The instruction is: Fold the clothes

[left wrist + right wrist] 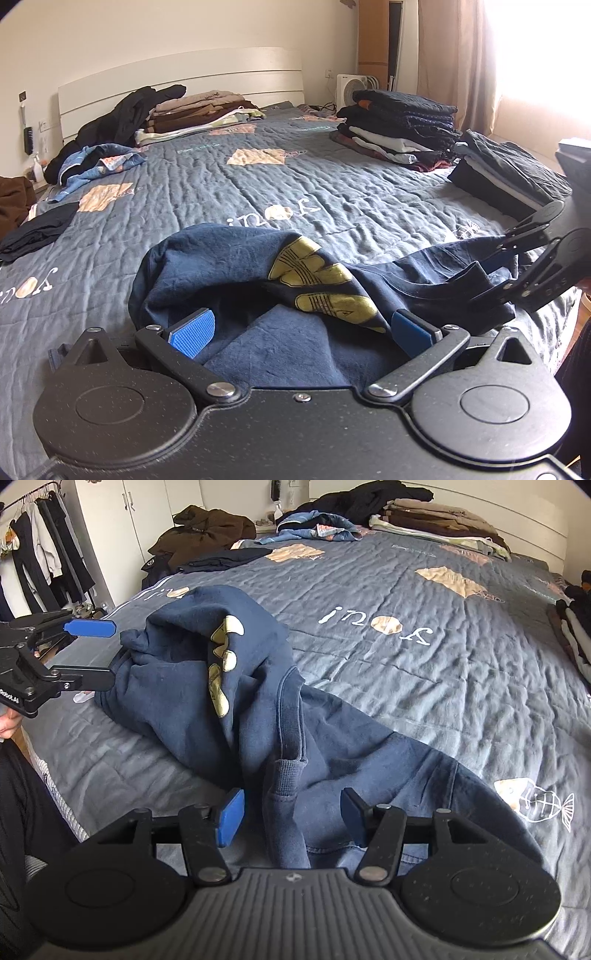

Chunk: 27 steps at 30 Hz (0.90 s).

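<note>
A navy sweatshirt (229,266) with a gold print (314,273) lies crumpled in a heap on the grey-blue quilt (258,184), near the bed's front edge. My left gripper (301,332) is open, its blue pads wide apart with a fold of the sweatshirt lying loose between them. In the right wrist view the sweatshirt (177,686) spreads from the left gripper (99,651) across to my right gripper (291,818). The right gripper stands open over a ribbed cuff (286,779), and its pads do not press the cloth. It also shows at the right edge as the right gripper (484,273).
Folded stacks stand at the back right (402,125), by the headboard (199,114) and at the right edge (506,173). Loose blue clothing (99,162) and a black garment (37,229) lie at the left. A clothes rack (33,546) and a person's dark trouser leg (22,812) are beside the bed.
</note>
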Tool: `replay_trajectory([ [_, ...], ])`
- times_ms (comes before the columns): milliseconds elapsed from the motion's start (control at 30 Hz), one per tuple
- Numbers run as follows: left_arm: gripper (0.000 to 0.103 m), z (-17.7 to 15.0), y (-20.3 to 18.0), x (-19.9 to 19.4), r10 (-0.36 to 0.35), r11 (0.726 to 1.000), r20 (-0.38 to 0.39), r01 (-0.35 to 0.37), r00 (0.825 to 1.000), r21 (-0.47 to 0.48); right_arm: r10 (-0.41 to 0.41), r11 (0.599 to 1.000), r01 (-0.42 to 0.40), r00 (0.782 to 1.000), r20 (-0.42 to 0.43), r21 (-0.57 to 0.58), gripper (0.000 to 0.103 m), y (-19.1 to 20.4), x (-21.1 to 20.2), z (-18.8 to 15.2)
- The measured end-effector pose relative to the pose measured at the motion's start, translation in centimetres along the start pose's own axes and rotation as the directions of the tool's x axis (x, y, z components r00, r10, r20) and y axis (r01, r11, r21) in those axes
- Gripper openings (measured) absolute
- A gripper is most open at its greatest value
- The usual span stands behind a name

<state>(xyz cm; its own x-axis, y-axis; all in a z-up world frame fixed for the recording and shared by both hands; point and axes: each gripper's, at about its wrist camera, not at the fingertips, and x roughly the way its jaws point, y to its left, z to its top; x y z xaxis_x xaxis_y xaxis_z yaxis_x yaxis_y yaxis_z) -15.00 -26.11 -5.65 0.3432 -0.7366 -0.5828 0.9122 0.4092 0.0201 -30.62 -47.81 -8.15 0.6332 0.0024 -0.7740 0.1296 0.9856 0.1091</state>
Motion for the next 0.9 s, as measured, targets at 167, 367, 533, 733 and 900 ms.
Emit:
replay_trajectory([
  [167, 0.103, -0.1, 0.1, -0.4, 0.017, 1.0, -0.008, -0.017, 1.0, -0.003, 0.036, 0.999, -0.036, 0.999, -0.013, -0.012, 0.041, 0.5, 1.8, 0.3],
  [367, 0.103, 0.6, 0.2, -1.0, 0.022, 0.999, -0.008, -0.022, 1.0, 0.033, 0.052, 0.998, -0.053, 0.998, -0.024, -0.022, 0.008, 1.0, 1.5, 0.3],
  [533, 0.103, 1.8, 0.3, -1.0, 0.007, 0.997, -0.011, -0.006, 1.0, 0.079, 0.083, 0.989, -0.082, 0.997, 0.0, -0.123, 0.007, 2.7, -2.0, 0.5],
  [733, 0.103, 3.8, -0.1, -1.0, -0.095, 0.963, -0.041, 0.102, 0.995, 0.25, 0.154, 0.937, -0.15, 0.988, -0.012, -0.315, 0.007, 5.6, -5.8, -0.1],
  [900, 0.103, 7.7, -1.0, -0.2, -0.224, 0.874, -0.081, 0.237, 0.971, 0.424, 0.171, 0.915, -0.177, 0.984, -0.051, -0.363, 0.007, 6.6, -6.1, -1.2],
])
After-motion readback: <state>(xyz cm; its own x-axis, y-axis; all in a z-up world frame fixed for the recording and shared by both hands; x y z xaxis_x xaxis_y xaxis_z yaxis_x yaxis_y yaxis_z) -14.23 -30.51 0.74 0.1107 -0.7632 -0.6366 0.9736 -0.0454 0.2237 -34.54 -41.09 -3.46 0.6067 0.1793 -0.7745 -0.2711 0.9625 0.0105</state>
